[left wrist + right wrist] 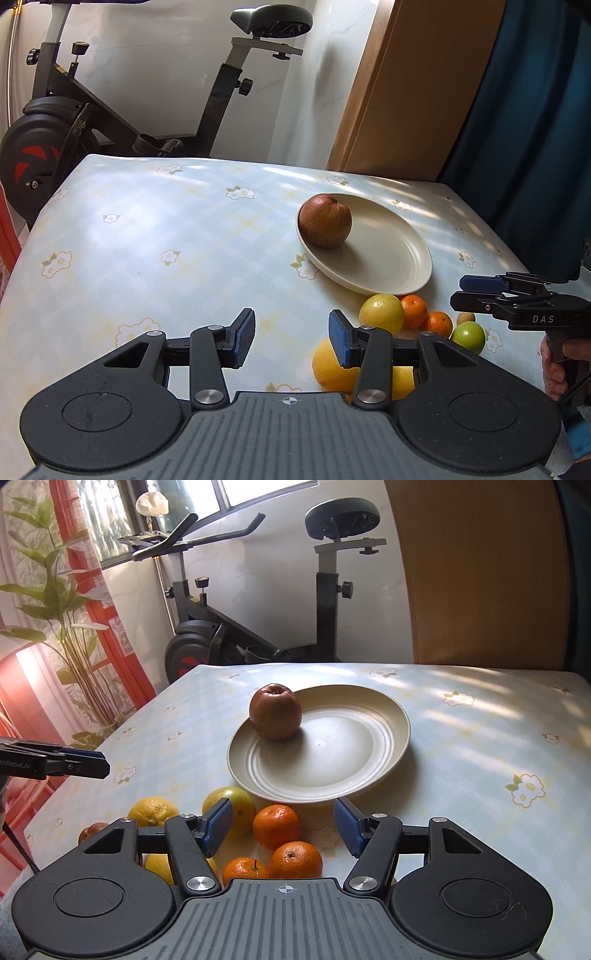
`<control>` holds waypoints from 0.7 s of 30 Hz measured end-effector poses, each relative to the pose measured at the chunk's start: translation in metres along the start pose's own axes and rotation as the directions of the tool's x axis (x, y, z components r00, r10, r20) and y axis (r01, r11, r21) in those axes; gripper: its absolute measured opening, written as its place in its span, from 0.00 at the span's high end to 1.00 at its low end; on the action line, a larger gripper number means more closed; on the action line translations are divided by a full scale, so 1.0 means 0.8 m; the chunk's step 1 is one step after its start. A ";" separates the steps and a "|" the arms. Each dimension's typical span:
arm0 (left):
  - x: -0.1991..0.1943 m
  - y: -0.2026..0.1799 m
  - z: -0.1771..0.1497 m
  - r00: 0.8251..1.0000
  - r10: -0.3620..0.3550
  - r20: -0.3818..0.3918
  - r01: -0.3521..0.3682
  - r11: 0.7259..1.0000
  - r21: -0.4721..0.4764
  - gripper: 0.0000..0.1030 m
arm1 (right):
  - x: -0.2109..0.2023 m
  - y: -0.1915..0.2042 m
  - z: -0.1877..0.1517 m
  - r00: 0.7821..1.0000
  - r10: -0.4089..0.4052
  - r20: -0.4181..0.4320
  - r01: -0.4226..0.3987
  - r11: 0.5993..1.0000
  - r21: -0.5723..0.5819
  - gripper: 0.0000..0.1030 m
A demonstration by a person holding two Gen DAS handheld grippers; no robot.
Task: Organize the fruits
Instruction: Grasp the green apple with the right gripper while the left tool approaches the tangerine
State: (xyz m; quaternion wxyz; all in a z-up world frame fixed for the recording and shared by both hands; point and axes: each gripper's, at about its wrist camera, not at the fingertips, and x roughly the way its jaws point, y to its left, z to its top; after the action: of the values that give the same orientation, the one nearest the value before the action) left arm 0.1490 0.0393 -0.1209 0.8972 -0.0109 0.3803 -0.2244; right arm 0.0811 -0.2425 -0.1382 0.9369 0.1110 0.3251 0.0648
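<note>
A brown-red apple [325,220] [275,711] rests on the left part of a cream plate [391,258] [343,749]. Loose fruit lies on the table in front of the plate: a yellow-green citrus [381,314] [236,806], several small oranges [413,310] [277,825], a yellow lemon [153,810], a large yellow fruit [332,369], and a green fruit [469,336]. My left gripper [291,341] hovers open over bare tablecloth left of the pile, nothing between its pads. My right gripper [282,825] stands open above the oranges, one orange between its pads but untouched.
The table [147,229] wears a pale blue flowered cloth. An exercise bike [74,122] stands past its far edge. A wooden panel [417,85] and a dark blue curtain [535,110] stand behind. A plant [66,602] and red frame are at left.
</note>
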 end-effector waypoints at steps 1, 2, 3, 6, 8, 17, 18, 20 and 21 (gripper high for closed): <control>-0.002 -0.001 -0.002 1.000 -0.002 -0.002 0.002 1.000 0.002 0.55 | -0.003 0.002 -0.002 1.000 -0.007 0.000 0.007 1.000 -0.007 0.44; -0.003 -0.002 -0.004 1.000 -0.004 -0.003 0.004 1.000 0.003 0.55 | -0.006 0.002 -0.003 1.000 -0.016 -0.001 0.016 1.000 -0.013 0.44; -0.006 -0.002 -0.006 1.000 -0.005 -0.001 0.005 1.000 0.006 0.55 | -0.009 0.003 -0.004 1.000 -0.023 -0.001 0.023 1.000 -0.018 0.44; -0.012 -0.005 -0.009 1.000 -0.005 0.010 0.004 1.000 0.009 0.55 | -0.015 0.003 -0.010 0.999 -0.043 -0.004 0.043 0.999 -0.031 0.46; -0.016 -0.008 -0.012 1.000 -0.007 0.020 0.007 1.000 0.006 0.55 | -0.019 0.000 -0.015 0.999 -0.052 -0.008 0.052 0.998 -0.036 0.46; -0.023 -0.020 -0.023 0.999 -0.008 0.035 0.007 1.000 0.011 0.55 | -0.026 -0.007 -0.041 0.997 -0.055 -0.044 0.055 0.998 -0.015 0.51; -0.022 -0.020 -0.022 0.999 -0.008 0.034 0.008 1.000 0.011 0.55 | -0.027 -0.008 -0.043 0.997 -0.054 -0.047 0.054 0.998 -0.014 0.52; -0.022 -0.020 -0.022 0.999 -0.009 0.034 0.008 1.000 0.012 0.55 | -0.026 -0.011 -0.046 0.997 -0.053 -0.053 0.053 0.999 -0.007 0.55; -0.021 -0.020 -0.022 0.999 -0.009 0.033 0.008 1.000 0.012 0.55 | -0.025 -0.012 -0.047 0.997 -0.054 -0.056 0.054 0.999 -0.003 0.58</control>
State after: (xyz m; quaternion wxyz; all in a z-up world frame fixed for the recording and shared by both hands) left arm 0.1202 0.0344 -0.1187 0.9025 -0.0110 0.3639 -0.2302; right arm 0.0423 -0.2492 -0.1572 0.9289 0.0998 0.3539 0.0429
